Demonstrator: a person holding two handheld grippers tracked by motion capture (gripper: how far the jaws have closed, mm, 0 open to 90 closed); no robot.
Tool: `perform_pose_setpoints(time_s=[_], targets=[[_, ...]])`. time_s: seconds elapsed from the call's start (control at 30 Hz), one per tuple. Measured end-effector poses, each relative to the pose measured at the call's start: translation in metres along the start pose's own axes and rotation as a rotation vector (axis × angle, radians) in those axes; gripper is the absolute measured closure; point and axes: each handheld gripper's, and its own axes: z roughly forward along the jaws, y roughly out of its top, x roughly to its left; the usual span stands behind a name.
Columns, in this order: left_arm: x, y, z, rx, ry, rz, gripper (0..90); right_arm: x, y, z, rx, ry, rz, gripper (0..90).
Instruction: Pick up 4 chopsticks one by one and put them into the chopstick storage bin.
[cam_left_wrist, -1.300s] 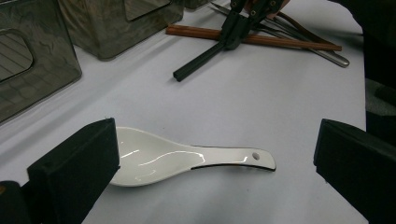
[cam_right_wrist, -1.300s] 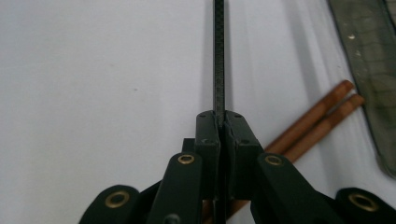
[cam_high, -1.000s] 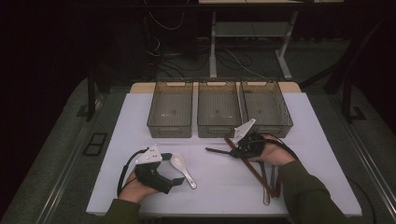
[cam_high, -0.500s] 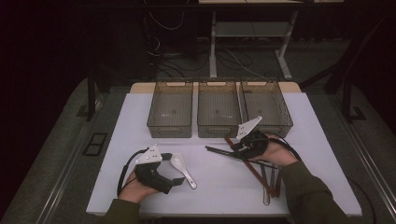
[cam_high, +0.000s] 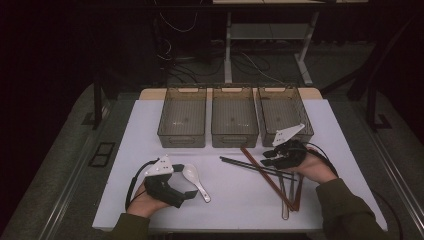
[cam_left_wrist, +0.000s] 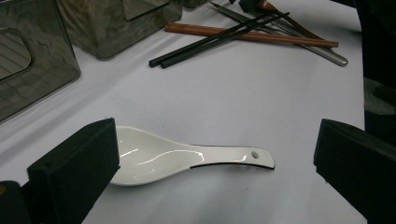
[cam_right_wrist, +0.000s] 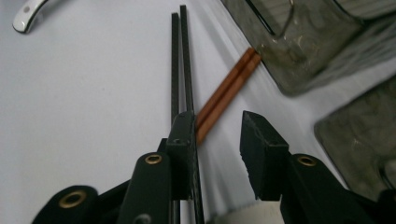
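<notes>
White tabletop (cam_high: 240, 200): the left gripper (cam_left_wrist: 210, 163), jaws spread wide, straddles a glossy white ceramic spoon (cam_left_wrist: 182, 158); at right, the right gripper (cam_right_wrist: 215, 140) hovers, released, over the black chopsticks (cam_right_wrist: 180, 60).

Glossy ceramic-looking spoon (cam_left_wrist: 187, 158); matt black chopsticks (cam_right_wrist: 180, 65) (smooth)

High view looks down; close tongs views share chopsticks (cam_left_wrist: 219, 39) — spoon (cam_left_wrist: 177, 158).
</notes>
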Motion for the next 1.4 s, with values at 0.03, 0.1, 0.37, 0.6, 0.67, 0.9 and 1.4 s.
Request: perform_pose_setpoints(time_s=[0.03, 0.1, 0.37, 0.6, 0.67, 0.9, 1.4], targets=[[0.000, 0.000, 0.000, 0.000, 0.000, 0.000, 0.0, 0.000, -0.003, -0.001, -0.005, 0.001, 0.006, 66.5], [0.000, 0.000, 0.000, -0.002, 0.000, -0.001, 0.0, 0.000, -0.009, -0.004, -0.013, 0.010, 0.019, 68.8], [0.000, 0.000, 0.000, 0.000, 0.000, 0.000, 0.0, -0.002, -0.015, 0.000, -0.006, 0.046, 0.016, 74.7], [0.000, -0.001, 0.000, 0.001, 0.000, 0.000, 0.0, -0.002, -0.016, 0.007, 0.009, 0.061, -0.010, 75.9], [0.000, -0.001, 0.000, 0.000, 0.001, 0.000, 0.0, -0.002, -0.016, 0.008, 0.016, 0.059, -0.023, 76.4], [0.000, -0.001, 0.000, 0.002, 0.001, 0.000, 0.0, -0.003, -0.019, 0.012, 0.037, 0.072, -0.018, 77.8], [-0.001, 0.000, 0.000, 0.002, 0.002, 0.001, 0.0, -0.005, -0.022, 0.017, 0.078, 0.080, -0.030, 80.3]])
